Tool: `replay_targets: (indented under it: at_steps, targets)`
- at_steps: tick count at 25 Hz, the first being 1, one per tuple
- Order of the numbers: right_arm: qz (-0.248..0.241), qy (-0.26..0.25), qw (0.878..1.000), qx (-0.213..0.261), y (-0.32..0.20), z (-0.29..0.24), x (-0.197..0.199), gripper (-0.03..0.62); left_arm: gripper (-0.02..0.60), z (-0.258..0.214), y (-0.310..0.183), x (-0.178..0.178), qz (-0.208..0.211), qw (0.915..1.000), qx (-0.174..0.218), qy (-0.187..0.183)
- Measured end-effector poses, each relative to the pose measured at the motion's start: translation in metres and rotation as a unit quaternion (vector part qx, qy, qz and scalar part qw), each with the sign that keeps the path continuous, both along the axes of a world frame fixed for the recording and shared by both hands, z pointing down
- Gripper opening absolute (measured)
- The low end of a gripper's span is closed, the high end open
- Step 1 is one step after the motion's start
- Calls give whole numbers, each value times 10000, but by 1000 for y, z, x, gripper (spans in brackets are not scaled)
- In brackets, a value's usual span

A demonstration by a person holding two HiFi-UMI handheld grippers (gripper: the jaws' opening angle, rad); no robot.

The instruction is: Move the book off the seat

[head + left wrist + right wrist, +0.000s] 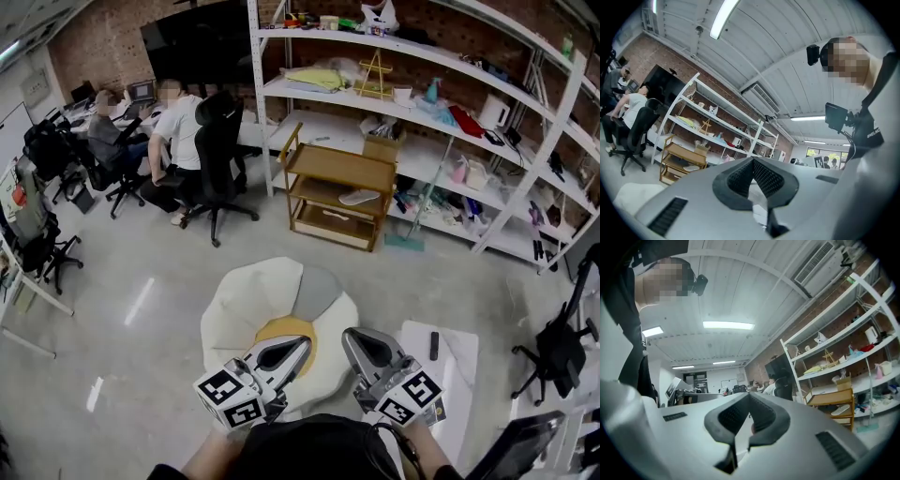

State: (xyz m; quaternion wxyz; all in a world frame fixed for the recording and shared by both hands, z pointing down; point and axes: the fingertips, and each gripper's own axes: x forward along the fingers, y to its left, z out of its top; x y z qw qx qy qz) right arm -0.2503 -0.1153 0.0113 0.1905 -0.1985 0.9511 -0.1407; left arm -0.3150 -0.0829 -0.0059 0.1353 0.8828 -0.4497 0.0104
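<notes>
Left gripper [298, 345] and right gripper [356, 337] are both sitting with jaws together, nothing between them; both are hovering over the near edge of the white beanbag seat [239, 300]; a yellow flat item [281, 325], possibly the book, is lying on the seat just beyond the left gripper, which is partly hiding it; hard to confirm contact; a white mat [459, 361] with a black remote [433, 345] is lying right of the seat; a wooden cart [339, 192] is standing further back by the shelving [328, 127].
</notes>
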Motion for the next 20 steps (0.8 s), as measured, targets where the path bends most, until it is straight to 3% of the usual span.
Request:
replay_targets:
  at_steps: [7,20]
  targets:
    - [-261,-17,9997,18,-9,-7,-17,14,4,-8,-7,-21,-437,9989,63,-160]
    - [-190,-138,9995,-210,-25,10,0,14,5,5,-11,-12,-477,9988,67,-9]
